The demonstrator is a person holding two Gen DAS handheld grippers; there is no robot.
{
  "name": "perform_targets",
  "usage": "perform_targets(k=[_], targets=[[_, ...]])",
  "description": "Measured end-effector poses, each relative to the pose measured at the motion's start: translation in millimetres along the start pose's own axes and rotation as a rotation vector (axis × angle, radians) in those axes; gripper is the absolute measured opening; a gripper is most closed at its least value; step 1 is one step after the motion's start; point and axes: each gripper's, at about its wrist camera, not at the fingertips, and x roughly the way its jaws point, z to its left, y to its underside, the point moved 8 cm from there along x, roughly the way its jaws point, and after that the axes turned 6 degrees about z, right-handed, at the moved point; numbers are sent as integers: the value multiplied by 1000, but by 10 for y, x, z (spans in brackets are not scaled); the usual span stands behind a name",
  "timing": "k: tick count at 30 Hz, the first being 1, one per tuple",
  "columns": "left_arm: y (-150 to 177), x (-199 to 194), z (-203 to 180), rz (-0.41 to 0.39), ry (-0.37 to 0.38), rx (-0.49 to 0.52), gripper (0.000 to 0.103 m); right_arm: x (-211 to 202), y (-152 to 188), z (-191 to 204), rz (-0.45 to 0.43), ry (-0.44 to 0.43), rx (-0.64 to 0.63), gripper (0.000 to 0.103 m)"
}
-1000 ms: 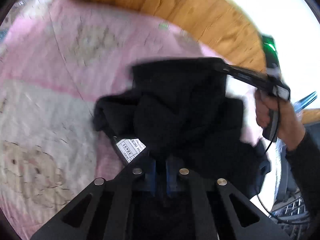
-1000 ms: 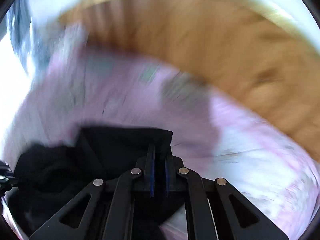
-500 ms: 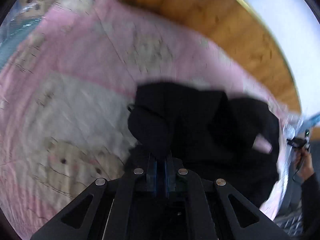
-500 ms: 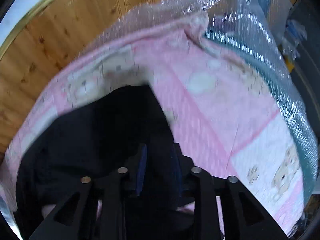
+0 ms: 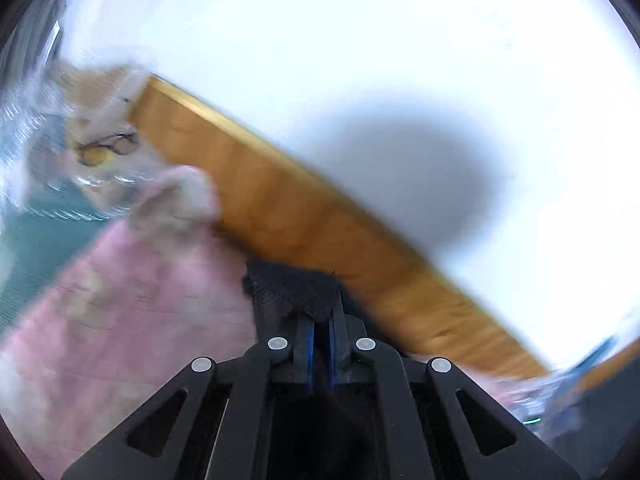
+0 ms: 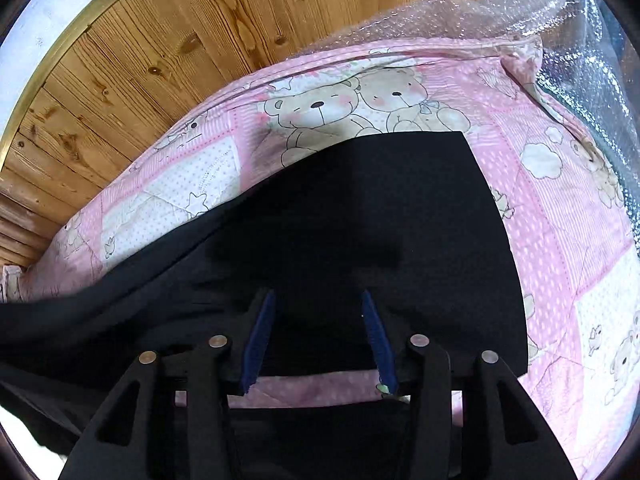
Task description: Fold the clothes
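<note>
While lying spread across frame centre on the pink quilt (image 6: pixel 560 216), looking soft, light and limp: black garment (image 6: pixel 360 208), best pinched at hem corner; left gripper (image 5: pixel 322 320) clenching a fold, right gripper (image 6: pixel 320 320) hovering released.

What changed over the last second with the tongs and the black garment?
The right tongs have opened and let go; the black garment now lies spread flat on the pink quilt instead of bunched. The left tongs swung up toward the white wall. Unchanged: they remain shut on a corner of the cloth.
</note>
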Motion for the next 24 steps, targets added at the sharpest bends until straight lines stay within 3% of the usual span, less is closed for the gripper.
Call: perform_targets(k=[1, 4, 7, 11, 14, 18, 19, 20, 21, 24], targets=[[155, 170, 172, 86, -42, -10, 9, -32, 54, -52, -3, -4, 13, 51], [786, 390, 595, 214, -106, -47, 17, -203, 383, -306, -7, 21, 46, 53], [1368, 392, 875, 275, -123, -144, 20, -382, 810, -660, -11, 78, 81, 56], [2043, 488, 898, 324, -79, -235, 37, -576, 1406, -1153, -15, 151, 165, 63], [2348, 771, 802, 379, -81, -174, 41, -490, 1688, -1291, 25, 100, 254, 67], [2486, 1130, 613, 419, -133, -34, 41, -245, 1733, -1120, 43, -7, 282, 66], [2499, 1199, 566, 432, -158, 18, 32, -207, 1704, -1022, 49, -19, 270, 57], [2510, 1268, 523, 445, -188, 73, 0, -178, 1667, -923, 50, -28, 251, 15], [2444, 1254, 556, 433, -214, 85, 1, -188, 1604, -823, 39, -19, 211, 6], [2167, 1120, 734, 370, -287, 76, 1, -603, 1259, -681, -105, 42, 109, 5]])
